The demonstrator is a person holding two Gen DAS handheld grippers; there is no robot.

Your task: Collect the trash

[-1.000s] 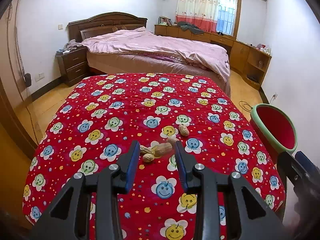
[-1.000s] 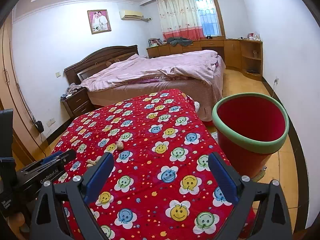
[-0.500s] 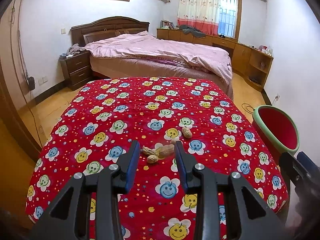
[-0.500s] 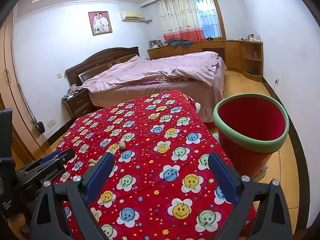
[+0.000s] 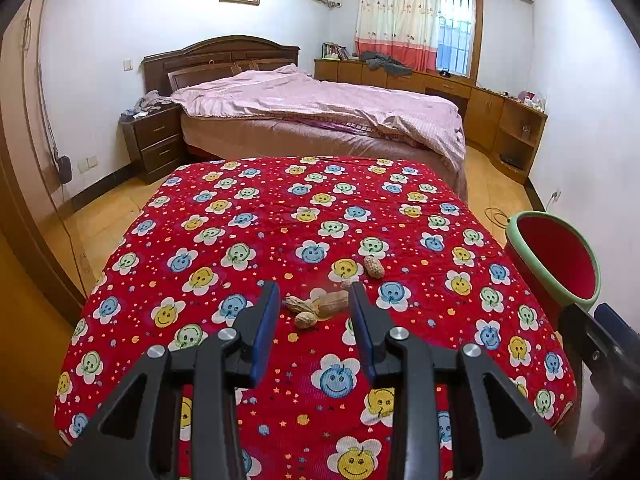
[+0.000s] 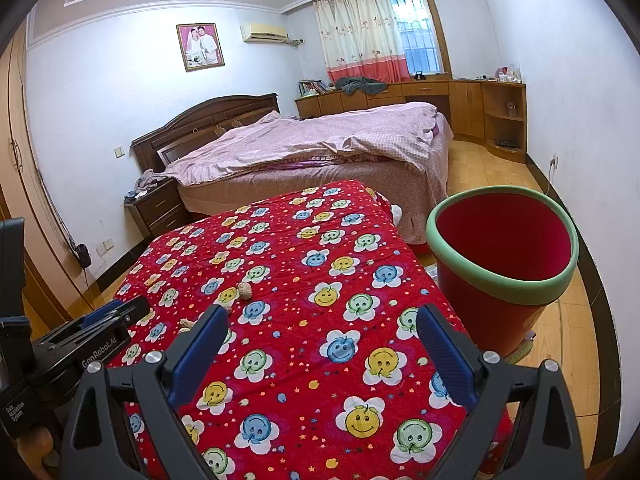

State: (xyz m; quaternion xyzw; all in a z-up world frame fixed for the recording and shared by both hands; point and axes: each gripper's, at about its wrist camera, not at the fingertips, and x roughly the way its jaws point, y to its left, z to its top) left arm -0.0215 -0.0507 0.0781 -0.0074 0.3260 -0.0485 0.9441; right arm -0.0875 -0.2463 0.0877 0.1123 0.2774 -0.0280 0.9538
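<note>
Several peanut shells (image 5: 320,306) lie in a small cluster on the red smiley-flower cloth (image 5: 248,216), with one more peanut (image 5: 374,267) a little beyond to the right. My left gripper (image 5: 314,304) is open and empty, raised above the cloth, and the cluster shows between its fingertips. In the right wrist view a peanut (image 6: 245,291) lies left of centre. My right gripper (image 6: 320,332) is wide open and empty above the cloth. The red bin with a green rim (image 6: 500,268) stands on the floor off the table's right edge; it also shows in the left wrist view (image 5: 556,258).
A bed with a pink quilt (image 5: 320,108) stands beyond the table. A dark nightstand (image 5: 154,140) is at the back left, wooden cabinets (image 5: 500,124) at the back right. Wooden floor surrounds the table.
My left gripper has pulled back and up from the peanut cluster, so the table looks smaller and farther. The right gripper has barely moved. Both stay open.
</note>
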